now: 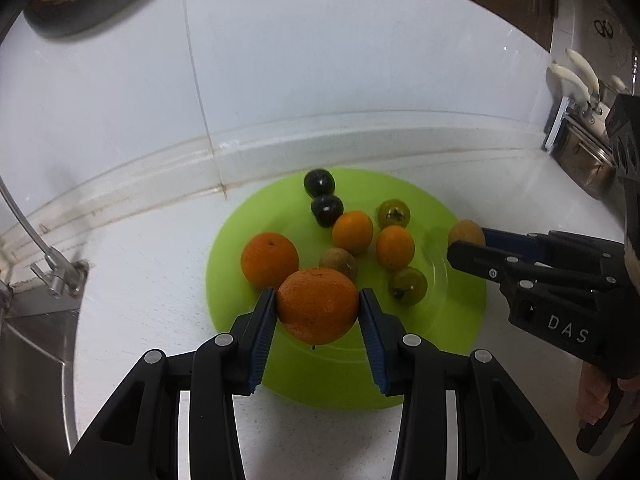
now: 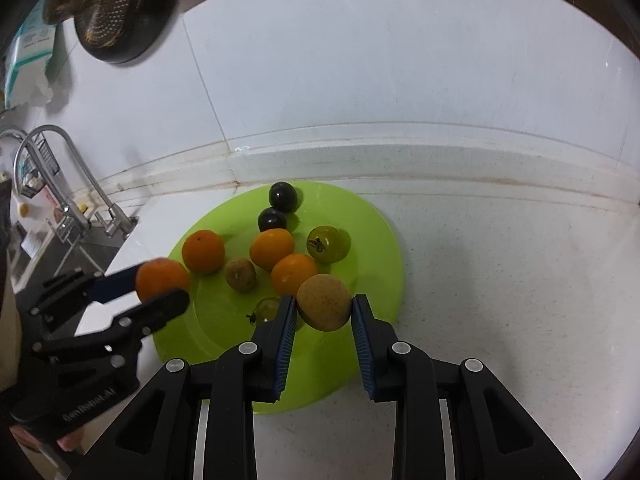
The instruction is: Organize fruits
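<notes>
Over the round lime-green plastic plate [image 1: 448, 320] | left tongs [image 1: 318, 306] clamp a large orange mandarin [image 1: 318, 304], right tongs [image 2: 324, 308] pinch a brown-speckled round fruit [image 2: 324, 302] | step: placing | next: lower gently into matching groups, then release.

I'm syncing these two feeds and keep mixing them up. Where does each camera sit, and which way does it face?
Left wrist view: on the left gripper, looking down along its fingers, shut on an orange over the green plate; the right gripper and a hand's edge show at right.
Right wrist view: on the right gripper, facing the same wall, shut on a brown fruit; the left gripper enters at left.
Shared: the plate, both held fruits, both grippers.
</notes>
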A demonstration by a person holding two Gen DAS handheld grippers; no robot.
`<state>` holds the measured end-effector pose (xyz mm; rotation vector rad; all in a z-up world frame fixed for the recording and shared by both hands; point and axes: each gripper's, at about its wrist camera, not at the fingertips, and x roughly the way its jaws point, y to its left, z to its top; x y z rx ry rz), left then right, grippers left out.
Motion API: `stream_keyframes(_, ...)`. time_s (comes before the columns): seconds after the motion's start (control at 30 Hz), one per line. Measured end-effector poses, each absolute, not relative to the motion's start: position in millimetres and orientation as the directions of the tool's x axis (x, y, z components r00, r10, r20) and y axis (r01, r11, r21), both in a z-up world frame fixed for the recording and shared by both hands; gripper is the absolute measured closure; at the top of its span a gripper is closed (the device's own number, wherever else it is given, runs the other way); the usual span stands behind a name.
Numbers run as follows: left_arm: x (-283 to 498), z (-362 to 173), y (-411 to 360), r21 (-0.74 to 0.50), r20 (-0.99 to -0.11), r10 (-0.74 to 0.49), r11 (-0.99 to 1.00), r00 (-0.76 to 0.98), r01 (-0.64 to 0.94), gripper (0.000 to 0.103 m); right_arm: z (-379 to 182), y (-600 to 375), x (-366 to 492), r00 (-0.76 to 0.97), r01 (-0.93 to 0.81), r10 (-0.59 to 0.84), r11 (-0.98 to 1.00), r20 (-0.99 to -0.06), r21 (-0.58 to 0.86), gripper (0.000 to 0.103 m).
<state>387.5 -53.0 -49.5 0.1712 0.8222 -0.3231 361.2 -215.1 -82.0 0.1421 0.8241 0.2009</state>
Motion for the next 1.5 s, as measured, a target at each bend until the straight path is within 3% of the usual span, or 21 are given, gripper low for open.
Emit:
stream_keyframes(0.23,395,-59,-59,0.063,-0.765,-0.177,0.936,0.619,0.346,0.061,-90,-213,369,0.651,-0.122,0.237,0.970,-0.721,0.209,0.074)
stream_keyframes(0.27,396,-59,-59,0.066,-0.766,-0.175,0.936,0.618,0.347,0.057,-90,-213,369,0.653,-0.120,0.234,0.971,-0.720,0.207,0.073)
stream_keyframes(0.33,393,-56,-58,0.084,-0.749,-0.168,0.935,0.641,0.343,0.047,-89,-213,368,0.654,-0.119,0.236,0.970,-0.718,0.210,0.073)
stream_keyframes(0.43,384,-46,-57,0.121,-0.716,-0.150,0.935,0.681,0.334,0.046,-86,-213,363,0.664,-0.116,0.231,0.971,-0.711,0.207,0.066)
stream_keyframes(0.7,347,-18,-40,0.123,-0.666,-0.151,0.944,0.731,0.307,0.038,-64,-207,329,0.711,-0.098,0.176,0.984,-0.681,0.151,0.066)
stream_keyframes(0.77,338,-13,-36,0.116,-0.660,-0.159,0.944,0.734,0.309,0.037,-56,-204,313,0.728,-0.089,0.155,0.987,-0.667,0.132,0.060)
stream_keyframes(1.0,294,11,-24,0.118,-0.606,-0.168,0.948,0.777,0.296,0.030,-31,-197,268,0.766,-0.066,0.128,0.990,-0.630,0.121,0.054)
stream_keyframes(1.5,194,49,-14,0.129,-0.513,-0.121,0.968,0.850,0.215,0.018,10,-195,177,0.816,-0.077,0.132,0.990,-0.563,0.120,0.052)
